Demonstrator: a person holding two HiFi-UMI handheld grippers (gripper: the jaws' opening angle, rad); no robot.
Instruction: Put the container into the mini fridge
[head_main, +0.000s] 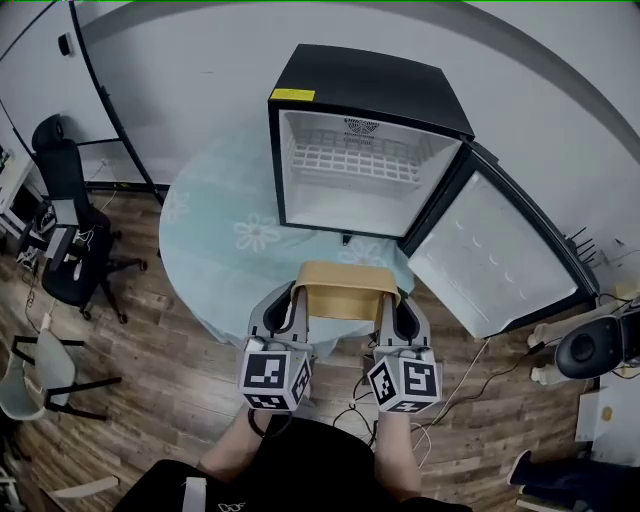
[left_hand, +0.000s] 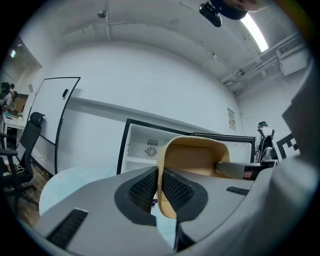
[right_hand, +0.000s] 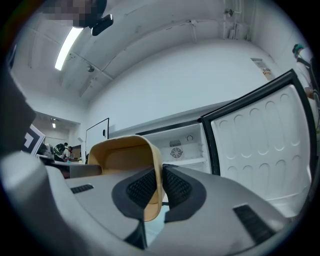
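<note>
While the container sits outside the fridge, it is carried between the two grippers over the near edge of the table, squarely in front of the open cabinet and short of its mouth. Container: tan, open-topped tub, rim up, roughly level. Whether its base touches the tabletop cannot be told.

Left gripper: jaws clamped on the tub's left wall, one ribbed pad inside the wall, one outside. Its own view shows the thin wall pinched between the pads with no gap.

Right gripper: the same on the right wall, one pad on each face of the wall, pressed tight.

Pose: both grippers point level and forward at the fridge, side by side and near parallel, the tub spanning the space between them. Marker cubes ride at the rear ends, tops facing up. Two forearms reach forward from the person's body at the bottom of the head view, one behind each gripper.

Surroundings: the fridge is a black box with a white interior, standing at the far side of the round pale table. A wire shelf crosses its upper part. Its door is swung wide to the right, white liner showing. An office chair stands well off to the left on the wood floor.
</note>
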